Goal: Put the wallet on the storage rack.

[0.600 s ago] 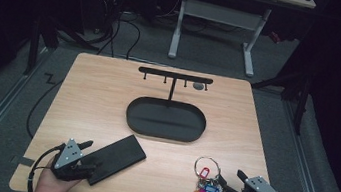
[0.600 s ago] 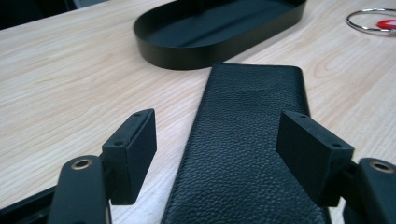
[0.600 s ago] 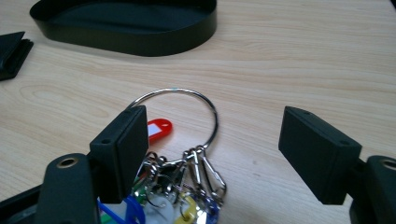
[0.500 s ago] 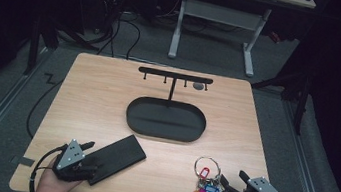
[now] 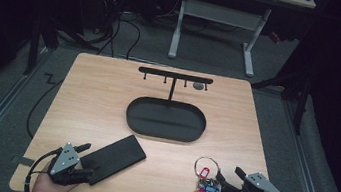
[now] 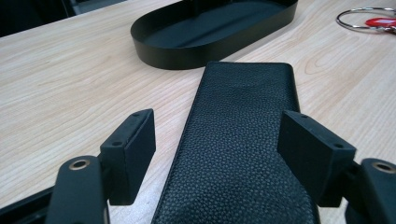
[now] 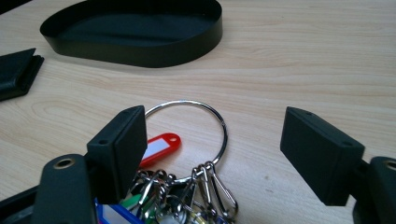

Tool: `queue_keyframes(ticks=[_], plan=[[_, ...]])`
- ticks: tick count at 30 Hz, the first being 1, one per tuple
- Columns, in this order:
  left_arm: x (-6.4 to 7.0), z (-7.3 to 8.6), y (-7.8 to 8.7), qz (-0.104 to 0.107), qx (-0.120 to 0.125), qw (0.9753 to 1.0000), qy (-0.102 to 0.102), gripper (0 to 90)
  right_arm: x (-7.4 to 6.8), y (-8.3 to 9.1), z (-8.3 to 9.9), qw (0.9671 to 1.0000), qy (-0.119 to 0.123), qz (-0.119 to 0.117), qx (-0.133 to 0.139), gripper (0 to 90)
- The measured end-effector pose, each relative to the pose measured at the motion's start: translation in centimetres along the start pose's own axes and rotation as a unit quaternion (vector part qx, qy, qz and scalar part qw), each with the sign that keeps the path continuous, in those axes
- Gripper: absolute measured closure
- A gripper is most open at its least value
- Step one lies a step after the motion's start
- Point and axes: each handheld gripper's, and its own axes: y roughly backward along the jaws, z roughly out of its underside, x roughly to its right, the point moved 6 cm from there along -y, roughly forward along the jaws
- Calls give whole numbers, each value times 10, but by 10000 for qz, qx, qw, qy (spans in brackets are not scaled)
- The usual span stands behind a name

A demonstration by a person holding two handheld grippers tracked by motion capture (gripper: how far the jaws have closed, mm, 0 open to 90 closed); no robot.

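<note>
**Tongs poised over wallet and keys**

High view has the left tongs (image 5: 80, 158) at the near end of a black leather wallet (image 5: 113, 157) lying flat on the table (image 5: 98, 96), jaws apart on either side of it. The right tongs (image 5: 228, 181), also apart, sit beside a key bunch (image 5: 205, 186) on a steel ring (image 7: 198, 122). Beyond stands an oval black tray (image 5: 165, 119) with a hook rack (image 5: 175, 75). Judged by its grain, the wallet is soft yet flat; grip its long edges. The keys look loose and jangly; pinch the stiff ring
</note>
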Motion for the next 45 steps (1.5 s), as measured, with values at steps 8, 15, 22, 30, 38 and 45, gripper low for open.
queue_keyframes(ticks=[8,15,22,30,38,45], plan=[[8,-5,-8,254,-94,9996,-100,288,-2,-2,1,9999,35,-100,6,193],[30,-3,-21,433,-482,9950,-765,262,2,2,4,9999,112,-39,49,178],[50,2,-28,524,-838,9852,-1398,251,1,-1,6,9999,129,-54,-4,165],[53,8,-33,509,-1037,9809,-1564,269,1,-1,6,9999,132,-68,5,163],[49,12,-37,337,-1093,9789,-1692,317,1,-1,7,9999,113,-73,-5,162],[46,13,-37,184,-1080,9772,-1821,453,1,-2,7,9999,116,-79,2,162]])
